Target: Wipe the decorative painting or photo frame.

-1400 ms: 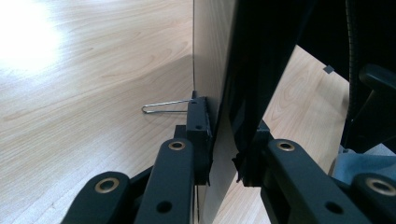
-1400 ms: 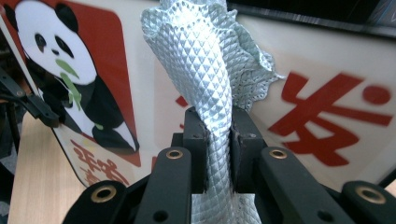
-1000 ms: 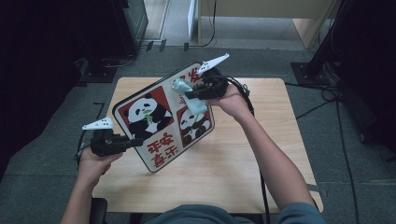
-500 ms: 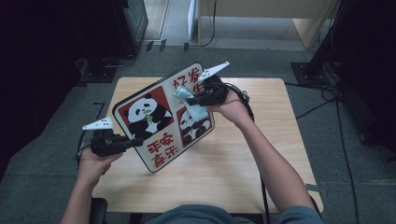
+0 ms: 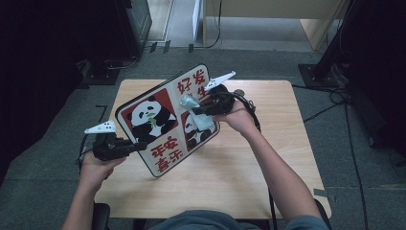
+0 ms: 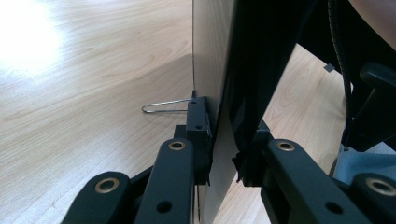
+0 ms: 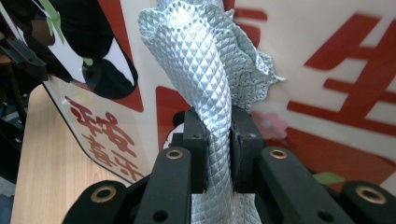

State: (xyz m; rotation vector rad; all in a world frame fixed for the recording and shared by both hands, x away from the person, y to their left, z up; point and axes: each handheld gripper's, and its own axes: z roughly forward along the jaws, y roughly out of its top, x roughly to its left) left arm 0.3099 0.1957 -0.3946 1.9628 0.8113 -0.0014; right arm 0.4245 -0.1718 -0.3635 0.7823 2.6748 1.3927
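Observation:
A rounded board [image 5: 158, 120] printed with pandas and red characters stands tilted over the wooden table [image 5: 249, 167]. My left gripper [image 5: 139, 145] is shut on its lower left edge. In the left gripper view the pads [image 6: 198, 135] clamp the board [image 6: 212, 56], seen edge-on. My right gripper [image 5: 194, 111] is shut on a pale, silvery-green quilted cloth [image 5: 200, 120] that lies against the board's printed face near its right side. In the right gripper view the cloth [image 7: 205, 70] rises between the jaws of that gripper [image 7: 218, 144], in front of the board [image 7: 327, 56].
A thin metal wire loop [image 6: 163, 106] sticks out beside the board's edge above the tabletop. Cables [image 5: 335, 100] run over the grey floor to the right, and dark equipment [image 5: 129, 24] stands behind the table. The person's lap is at the table's near edge.
The right hand has sunk a little, sliding the cloth down across the board's face. The left hand and the board have stayed where they were.

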